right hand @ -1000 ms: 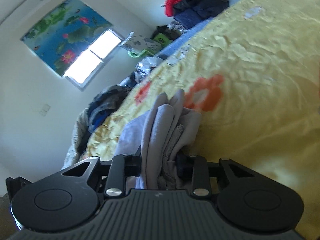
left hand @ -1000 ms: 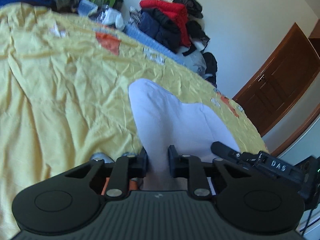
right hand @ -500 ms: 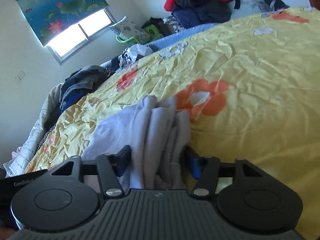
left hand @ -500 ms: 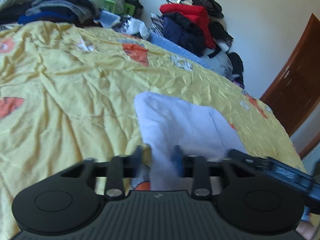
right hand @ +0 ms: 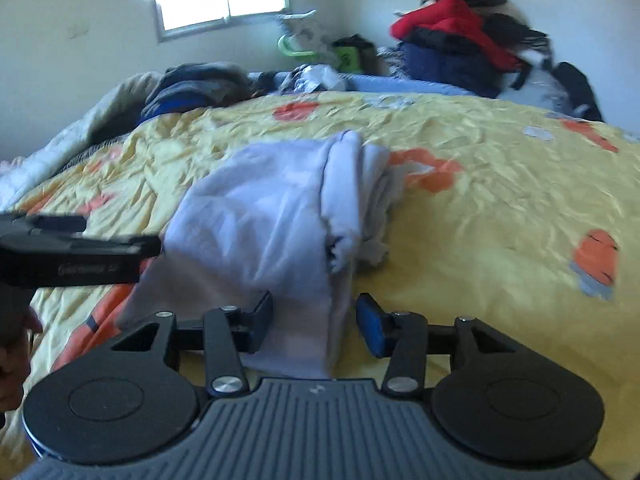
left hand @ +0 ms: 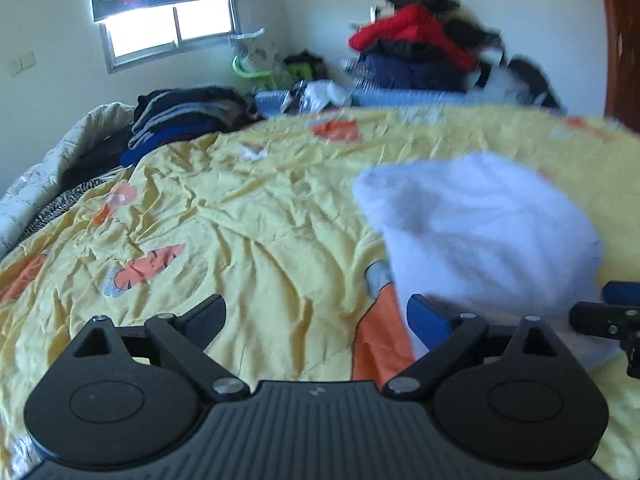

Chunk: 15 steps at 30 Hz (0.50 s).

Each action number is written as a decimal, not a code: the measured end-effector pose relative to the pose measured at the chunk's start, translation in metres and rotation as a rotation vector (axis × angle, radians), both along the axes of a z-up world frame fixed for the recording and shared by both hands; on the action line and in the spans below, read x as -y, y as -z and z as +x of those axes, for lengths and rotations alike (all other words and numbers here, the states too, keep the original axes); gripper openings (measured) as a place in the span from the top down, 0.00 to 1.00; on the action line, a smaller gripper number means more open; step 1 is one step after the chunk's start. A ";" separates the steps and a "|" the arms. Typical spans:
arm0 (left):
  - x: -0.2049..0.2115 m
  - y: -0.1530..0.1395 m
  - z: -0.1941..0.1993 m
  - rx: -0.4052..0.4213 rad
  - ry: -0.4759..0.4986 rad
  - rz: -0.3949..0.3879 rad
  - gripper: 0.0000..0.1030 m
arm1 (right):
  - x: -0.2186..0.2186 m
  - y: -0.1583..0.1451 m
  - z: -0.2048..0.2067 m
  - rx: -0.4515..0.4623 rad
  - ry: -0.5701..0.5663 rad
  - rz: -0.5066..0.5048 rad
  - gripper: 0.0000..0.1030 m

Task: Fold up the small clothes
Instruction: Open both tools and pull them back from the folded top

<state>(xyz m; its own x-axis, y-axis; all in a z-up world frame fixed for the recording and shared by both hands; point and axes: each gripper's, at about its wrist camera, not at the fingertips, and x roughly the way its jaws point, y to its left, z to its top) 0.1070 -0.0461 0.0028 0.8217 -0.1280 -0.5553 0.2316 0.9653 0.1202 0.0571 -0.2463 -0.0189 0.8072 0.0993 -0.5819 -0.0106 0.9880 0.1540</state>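
A: Left wrist view first. What does the left gripper [left hand: 316, 316] show?

B: Its jaws stand wide and hold nothing. Under them is only the yellow bedspread [left hand: 240, 216]. The pale garment [left hand: 480, 232] lies on the bed just to the right, its near edge beside the right jaw. The picture is blurred there, so whether they touch cannot be told. The tip of the other gripper shows at the far right edge.

A: And the right wrist view?

B: The right gripper [right hand: 316, 322] has its jaws open at a medium gap. The garment [right hand: 264, 208] lies between them, but neither pad presses it. It lies partly folded on the bedspread [right hand: 500, 184], with a bunched roll along its right side. The left gripper [right hand: 80, 252] hovers just beside its left edge.

A: What could go wrong from here?

B: Probably the fold slackens. With nothing gripped, the bunched side may spring open on the soft, wrinkled bedspread. A jaw drawn away carelessly could snag the near edge and drag the garment askew. The roll also looks uneven, so a further fold may come out lopsided.
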 end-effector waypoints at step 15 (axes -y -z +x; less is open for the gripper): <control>0.001 0.014 -0.027 -0.077 0.001 -0.048 0.04 | -0.016 0.004 -0.019 0.016 0.047 -0.077 0.33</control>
